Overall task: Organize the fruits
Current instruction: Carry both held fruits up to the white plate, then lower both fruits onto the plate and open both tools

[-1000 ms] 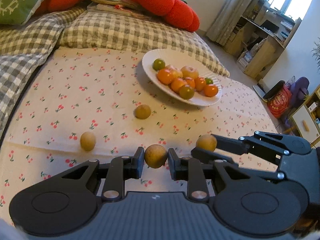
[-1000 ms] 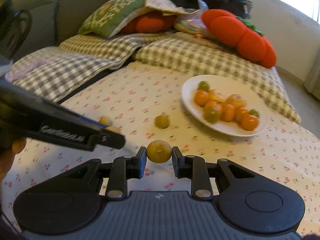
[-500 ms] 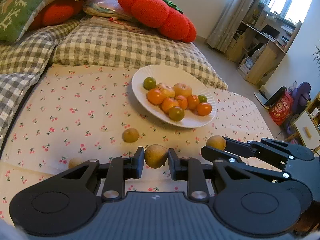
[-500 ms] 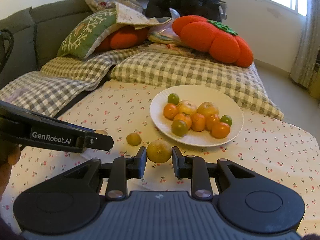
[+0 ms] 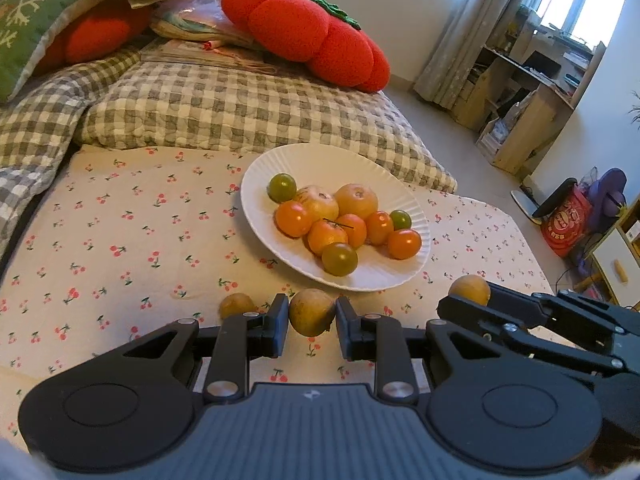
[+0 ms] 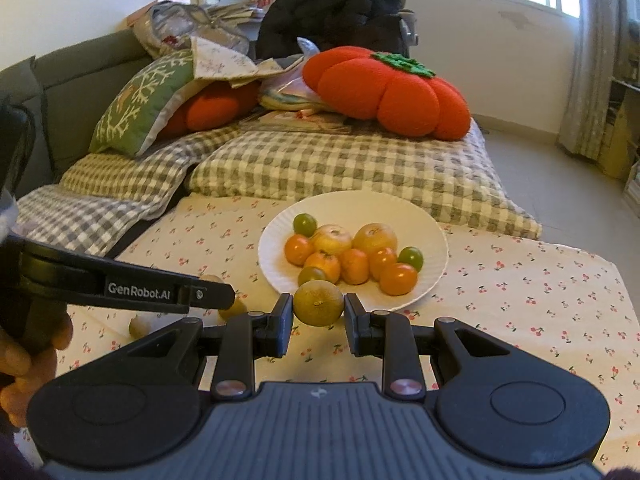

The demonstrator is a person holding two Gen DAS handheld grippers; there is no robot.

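My left gripper [image 5: 311, 320] is shut on a brownish round fruit [image 5: 311, 312], held just short of the white plate [image 5: 360, 168]. My right gripper [image 6: 318, 316] is shut on a yellow-green citrus fruit [image 6: 318, 302] at the plate's [image 6: 360, 208] near rim. The plate holds several orange, yellow and green fruits. In the left wrist view the right gripper [image 5: 466, 294] shows at the right with its fruit [image 5: 470, 289]. One loose brown fruit [image 5: 236, 305] lies on the cherry-print cloth [image 5: 120, 240] left of my left gripper. Loose fruits [image 6: 140, 326] sit under the left gripper [image 6: 224, 294] in the right view.
Checked cushions [image 5: 240, 104] lie behind the plate, with a red tomato-shaped pillow [image 5: 312, 36] and a green pillow [image 5: 36, 20] further back. The bed's right edge drops to the floor, where a desk [image 5: 532, 92] and a red bag [image 5: 568, 220] stand.
Both grippers have moved forward toward the plate with their fruits held. The plate looks nearer and larger; the loose fruits on the cloth have slid toward and behind the fingers.
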